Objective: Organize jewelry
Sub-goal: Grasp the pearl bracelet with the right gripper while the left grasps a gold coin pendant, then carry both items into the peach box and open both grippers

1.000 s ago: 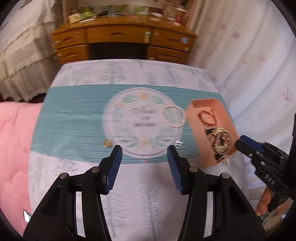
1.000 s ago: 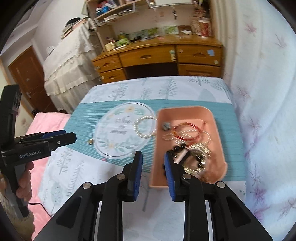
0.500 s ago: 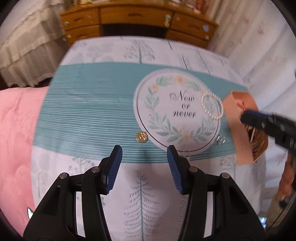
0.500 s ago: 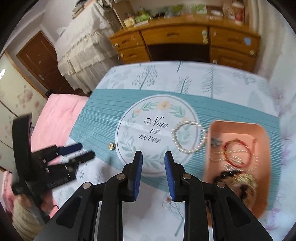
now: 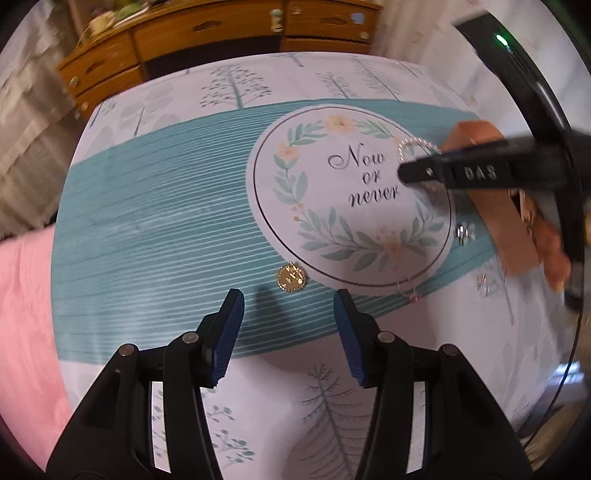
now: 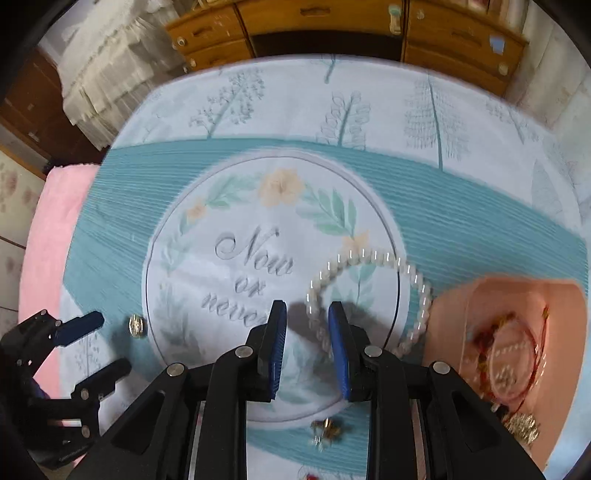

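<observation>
On the teal-striped tablecloth (image 5: 155,221) lies a round gold pendant (image 5: 291,277), just ahead of my left gripper (image 5: 288,299), which is open and empty above the cloth. A pearl bracelet (image 6: 369,258) rests on the printed circle. My right gripper (image 6: 306,308) hovers over the bracelet's left side, its jaws narrowly apart and not pressing on anything. The pink tray (image 6: 454,306) to the right holds a red cord bracelet (image 6: 517,350) and gold pieces. The left wrist view shows the right gripper (image 5: 406,173) partly covering the pearl bracelet (image 5: 417,146). The left gripper (image 6: 110,341) appears low left in the right wrist view.
Small silver earrings (image 5: 464,232) lie near the tray (image 5: 509,236), another small piece (image 6: 327,430) under my right gripper. A wooden dresser (image 6: 317,22) stands behind the table, a pink blanket (image 5: 22,314) to the left, and a curtain to the right.
Both grippers have sunk closer to the table. The right one has moved left from over the tray to over the pearl bracelet. The left one has closed in on the gold pendant. Jaw widths are unchanged.
</observation>
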The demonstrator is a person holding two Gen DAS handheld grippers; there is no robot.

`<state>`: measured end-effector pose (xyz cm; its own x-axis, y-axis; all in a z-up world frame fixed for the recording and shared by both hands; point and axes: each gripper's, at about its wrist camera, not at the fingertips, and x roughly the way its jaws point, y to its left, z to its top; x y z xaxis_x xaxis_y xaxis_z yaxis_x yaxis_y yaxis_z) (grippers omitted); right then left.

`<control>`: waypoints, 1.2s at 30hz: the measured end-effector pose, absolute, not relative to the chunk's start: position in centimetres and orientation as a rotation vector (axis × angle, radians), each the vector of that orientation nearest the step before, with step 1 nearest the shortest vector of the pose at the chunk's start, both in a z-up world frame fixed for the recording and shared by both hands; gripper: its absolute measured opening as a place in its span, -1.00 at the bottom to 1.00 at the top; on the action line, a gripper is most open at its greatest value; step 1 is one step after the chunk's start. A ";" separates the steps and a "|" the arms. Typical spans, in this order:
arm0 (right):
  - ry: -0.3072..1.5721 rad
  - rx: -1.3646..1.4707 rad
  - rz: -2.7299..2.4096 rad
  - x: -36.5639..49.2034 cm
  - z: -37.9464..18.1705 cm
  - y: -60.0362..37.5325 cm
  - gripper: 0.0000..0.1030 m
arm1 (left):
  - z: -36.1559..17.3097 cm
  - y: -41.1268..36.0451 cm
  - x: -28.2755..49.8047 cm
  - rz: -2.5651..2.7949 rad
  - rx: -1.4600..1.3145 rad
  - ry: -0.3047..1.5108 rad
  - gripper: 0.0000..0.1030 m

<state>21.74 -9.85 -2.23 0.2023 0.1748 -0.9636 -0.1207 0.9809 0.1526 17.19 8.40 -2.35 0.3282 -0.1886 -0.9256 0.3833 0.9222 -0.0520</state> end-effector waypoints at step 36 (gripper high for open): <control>1.234 0.134 0.347 16.4 1.4 -10.0 -0.85 | -3.6 5.3 19.4 -0.420 0.270 1.212 -0.69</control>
<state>16.41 -10.03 1.41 0.2858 0.3303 -0.8996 -0.1867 0.9399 0.2858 19.40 5.26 -3.63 0.2880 -0.1681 -0.9428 0.4517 0.8919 -0.0211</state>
